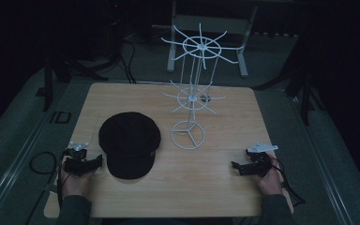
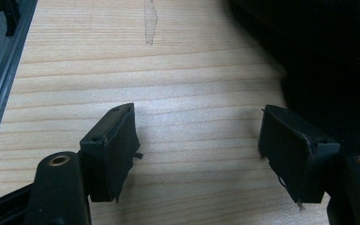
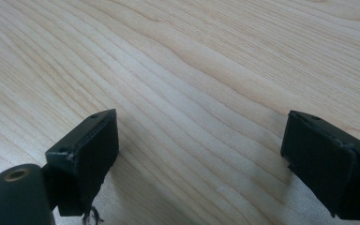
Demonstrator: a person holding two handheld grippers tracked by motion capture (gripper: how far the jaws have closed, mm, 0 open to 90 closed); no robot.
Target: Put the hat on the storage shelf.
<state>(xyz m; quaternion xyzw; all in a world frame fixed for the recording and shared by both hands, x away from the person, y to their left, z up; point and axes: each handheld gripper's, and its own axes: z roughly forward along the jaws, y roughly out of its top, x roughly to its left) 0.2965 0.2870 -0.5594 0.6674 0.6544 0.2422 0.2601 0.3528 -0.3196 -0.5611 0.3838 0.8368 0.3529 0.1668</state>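
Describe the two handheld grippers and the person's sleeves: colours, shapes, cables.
Both the left gripper and the right gripper are black, each topped by a grey three-cornered plate and trailing a dark cable. Each has two flat, blocky black jaws with brass-coloured rivets. The sleeves are dark grey.

Worktop (image 1: pixel 225 187): we see pale wood-look board, smooth and matt, with fine grain lines close up in both gripper views.
Cap (image 1: pixel 129 143): we read it as black cloth, matt and slightly rough, left of centre in the high view; its weave shows faintly at the right edge of the left gripper view.
Rack (image 1: pixel 193 96): thin white wire, looks like coated metal, smooth with a mild sheen, upper centre.
Left tongs (image 2: pixel 199 152): black matt pads that look rubbery, edges frayed; hard black plastic arms behind.
Right tongs (image 3: pixel 199 164): same matt black pads, worn threads at the lower corner.
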